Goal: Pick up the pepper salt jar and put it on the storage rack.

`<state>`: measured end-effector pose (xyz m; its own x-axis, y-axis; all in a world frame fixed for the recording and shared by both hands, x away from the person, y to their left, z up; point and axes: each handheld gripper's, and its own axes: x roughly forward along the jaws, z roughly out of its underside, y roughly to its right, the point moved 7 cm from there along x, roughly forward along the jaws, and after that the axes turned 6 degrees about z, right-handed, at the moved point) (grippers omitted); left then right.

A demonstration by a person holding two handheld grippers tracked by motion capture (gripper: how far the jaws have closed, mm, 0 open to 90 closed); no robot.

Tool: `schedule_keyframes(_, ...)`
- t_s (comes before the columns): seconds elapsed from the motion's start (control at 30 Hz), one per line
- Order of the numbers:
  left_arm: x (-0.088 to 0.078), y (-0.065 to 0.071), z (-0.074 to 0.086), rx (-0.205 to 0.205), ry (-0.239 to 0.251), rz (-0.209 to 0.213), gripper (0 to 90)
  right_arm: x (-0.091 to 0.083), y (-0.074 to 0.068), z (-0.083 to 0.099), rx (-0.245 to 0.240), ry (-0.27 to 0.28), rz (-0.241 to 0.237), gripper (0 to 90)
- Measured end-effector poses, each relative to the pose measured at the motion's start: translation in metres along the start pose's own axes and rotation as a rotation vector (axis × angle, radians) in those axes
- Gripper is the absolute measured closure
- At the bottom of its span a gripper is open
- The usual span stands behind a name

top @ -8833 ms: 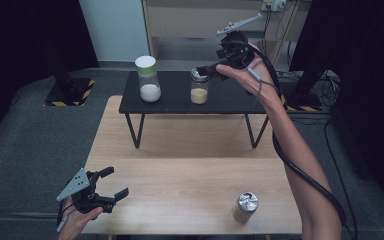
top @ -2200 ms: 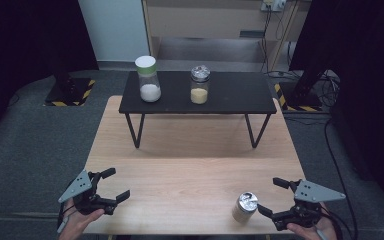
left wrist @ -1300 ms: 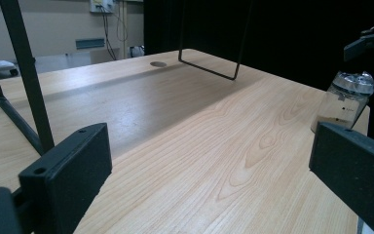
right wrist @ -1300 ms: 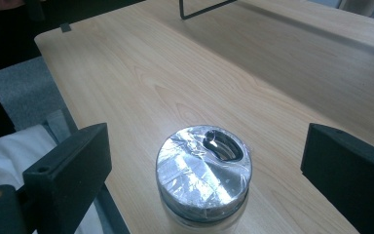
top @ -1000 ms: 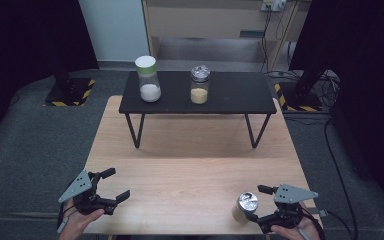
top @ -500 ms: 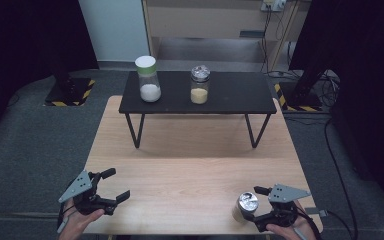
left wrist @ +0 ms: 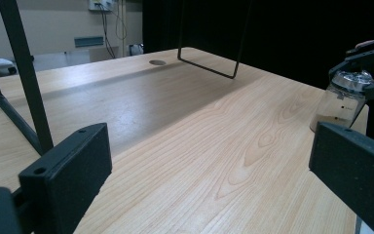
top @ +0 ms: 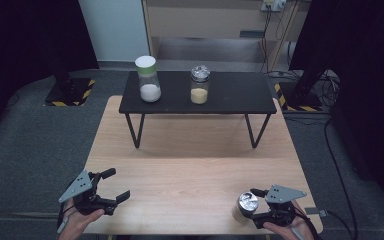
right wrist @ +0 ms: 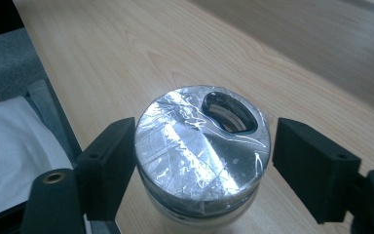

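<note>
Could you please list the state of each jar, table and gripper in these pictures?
Foil-topped jar: upright on the wooden table, foil torn open on one side, between the right gripper's jaws.
Right gripper: open, one jaw at the jar, the other short of it.
Left gripper: open, empty.
Green-lidded jar: upright, closed, on the black stand.
Yellow-powder jar: upright, covered, on the stand.

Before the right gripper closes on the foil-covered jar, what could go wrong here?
1. The jar stands close to the near edge of the wooden table; a push might tip it off.
2. In the right gripper view, one side of the right gripper touches the jar and the other has a gap, so closing may shove it sideways.
3. The foil has a hole; tilting could spill the contents.
</note>
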<state>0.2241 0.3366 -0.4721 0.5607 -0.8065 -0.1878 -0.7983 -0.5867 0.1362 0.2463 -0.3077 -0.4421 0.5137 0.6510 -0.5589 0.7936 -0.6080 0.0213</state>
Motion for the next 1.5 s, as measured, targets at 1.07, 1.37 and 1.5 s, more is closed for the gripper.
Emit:
schedule_keyframes(1.07, 0.000, 0.000, 0.000, 0.000, 0.000, 0.000, 0.6, -0.005, -0.002, -0.006, -0.027, -0.001, -0.004, 34.8)
schedule_keyframes(1.37, 0.000, 0.000, 0.000, 0.000, 0.000, 0.000, 0.6, -0.009, 0.004, -0.020, -0.033, -0.005, -0.011, 34.8)
schedule_keyframes(1.5, 0.000, 0.000, 0.000, -0.002, 0.001, -0.001, 0.6, -0.011, 0.007, -0.030, -0.041, -0.011, -0.014, 34.8)
